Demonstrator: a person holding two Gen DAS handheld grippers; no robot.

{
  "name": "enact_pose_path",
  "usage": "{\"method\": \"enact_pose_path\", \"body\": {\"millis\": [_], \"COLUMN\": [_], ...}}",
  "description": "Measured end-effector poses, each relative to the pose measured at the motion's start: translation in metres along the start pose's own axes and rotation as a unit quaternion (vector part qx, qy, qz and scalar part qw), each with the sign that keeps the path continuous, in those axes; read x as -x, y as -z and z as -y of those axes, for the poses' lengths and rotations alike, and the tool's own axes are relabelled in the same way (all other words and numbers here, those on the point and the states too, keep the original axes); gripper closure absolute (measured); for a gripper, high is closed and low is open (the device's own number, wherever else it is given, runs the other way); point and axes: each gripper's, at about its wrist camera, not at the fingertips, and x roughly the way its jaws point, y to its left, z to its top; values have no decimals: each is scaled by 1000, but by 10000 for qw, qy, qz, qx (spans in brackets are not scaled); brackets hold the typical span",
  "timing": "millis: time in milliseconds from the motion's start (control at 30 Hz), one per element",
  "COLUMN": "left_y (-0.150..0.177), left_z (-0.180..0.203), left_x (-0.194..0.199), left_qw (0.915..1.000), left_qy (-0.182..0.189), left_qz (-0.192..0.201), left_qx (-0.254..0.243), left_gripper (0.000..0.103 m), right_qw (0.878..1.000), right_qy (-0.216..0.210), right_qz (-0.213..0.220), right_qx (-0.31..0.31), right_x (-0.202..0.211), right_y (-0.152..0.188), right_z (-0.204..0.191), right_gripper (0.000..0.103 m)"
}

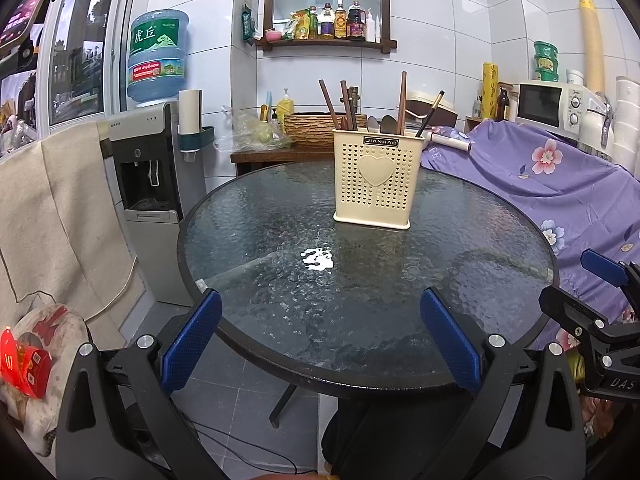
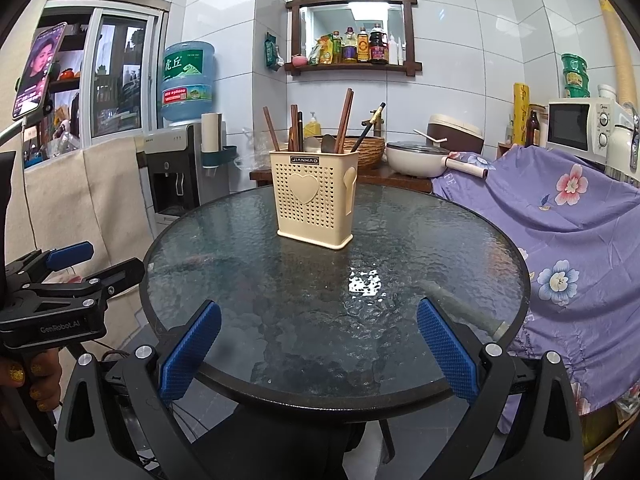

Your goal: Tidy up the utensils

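The round glass table (image 1: 280, 240) occupied the centre of both views, its textured top ringed by a dark rim. To its right, a purple floral cloth (image 1: 560, 184) was draped over furniture; to its left stood a water dispenser (image 1: 152, 168) carrying a blue bottle. On the far half of the table stood the cream perforated utensil holder (image 1: 376, 178), upright, marked with a heart and the label JIANHAO. Inside it, wooden chopsticks (image 1: 402, 100) and other utensil handles leaned at various angles, beside the bowls of two spoons (image 1: 387, 124) showing above the rim. My left gripper (image 1: 320, 340) was at the near edge of the table with its blue-padded jaws spread wide and nothing between them. My right gripper (image 2: 318, 342) was in the same condition: jaws wide apart, holding nothing, well short of the holder. Each gripper appeared at the edge of the other's view.
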Motion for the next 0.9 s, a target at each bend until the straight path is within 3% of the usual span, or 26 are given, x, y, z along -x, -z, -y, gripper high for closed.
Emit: {"method": "enact_pose_path", "body": {"millis": [133,333,900], "left_y": [0,1,0], "left_z": [-1,2,0], "left_x": [3,0,-1], "left_qw": [9998,10000,9999], "left_qy": [-132,-63,-102], "left_qz": [131,-44,-60], "left_qx": [5,-57,-77], "left_gripper": [6,6,6], "right_qw": [10000,10000,10000], "right_qy": [-8,-8,-5], "right_qz": [0,-8,-37], "right_qx": [4,-3,-1], "right_x": [-1,-1,-3], "right_y": [1,0,4], "right_z": [0,0,2], "right_gripper": [6,6,6]}}
